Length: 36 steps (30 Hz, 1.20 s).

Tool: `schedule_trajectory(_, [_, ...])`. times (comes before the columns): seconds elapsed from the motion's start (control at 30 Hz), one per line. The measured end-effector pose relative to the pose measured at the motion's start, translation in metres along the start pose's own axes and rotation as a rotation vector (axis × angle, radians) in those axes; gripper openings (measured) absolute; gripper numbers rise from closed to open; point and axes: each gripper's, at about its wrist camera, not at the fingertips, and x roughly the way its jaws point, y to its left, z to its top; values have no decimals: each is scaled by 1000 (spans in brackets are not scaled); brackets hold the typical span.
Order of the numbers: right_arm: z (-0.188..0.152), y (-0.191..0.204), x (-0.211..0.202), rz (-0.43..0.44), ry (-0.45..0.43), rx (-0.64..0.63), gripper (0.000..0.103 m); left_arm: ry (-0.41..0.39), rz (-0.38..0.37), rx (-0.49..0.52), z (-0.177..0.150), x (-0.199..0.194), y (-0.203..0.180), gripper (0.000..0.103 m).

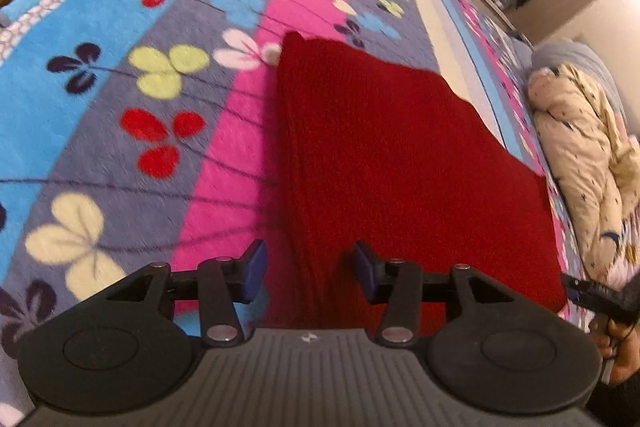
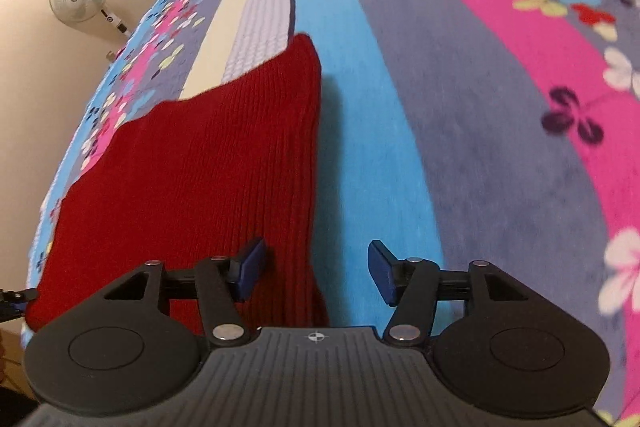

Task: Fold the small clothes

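You are holding both grippers over the near edge of a red knitted garment (image 1: 400, 163) that is lying flat on the bed's flowered blanket (image 1: 120, 107). Your left gripper (image 1: 310, 275) is standing released, its blue pads apart, with the left near corner of the knit below the gap but nothing pinched. Your right gripper (image 2: 316, 273) is likewise released: its left pad is hanging over the knit's right near corner and its right pad is over the blue stripe of the blanket, so the garment's side edge is running between them, ungripped.

The garment itself is looking like a tidy block. Its side edges are running straight away from you and its far corners are squared, though the far edge is dipping in the middle, which may be a neckline or a fold line; you cannot tell which from here. No sleeves are sticking out, so I am judging that at least the first folds are already in and the piece is sitting narrowed.

What is probably left: taking the two near corners and bringing them over to the far edge to halve it, then setting it aside. A cream patterned bundle (image 1: 580, 155) is lying near the bed's right edge; whether it is more laundry waiting for you is unclear.
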Motion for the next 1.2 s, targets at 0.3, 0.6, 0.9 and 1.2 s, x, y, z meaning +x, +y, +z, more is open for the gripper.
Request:
schedule_trajectory(0.3, [-31, 19, -9, 46, 13, -47, 13, -83, 27, 100, -18, -19, -20, 15])
schedule_trajectory(0.6, [-47, 13, -37, -40, -32, 0, 12, -15, 180, 94, -38, -11, -23, 16])
schedule_trajectory(0.9, [-52, 30, -34, -188, -62, -99, 26, -194, 251, 225, -40, -36, -50, 23])
schedule_trajectory(1.2, [-58, 44, -6, -247, -10, -275, 47, 0, 317, 374, -56, 12, -67, 24])
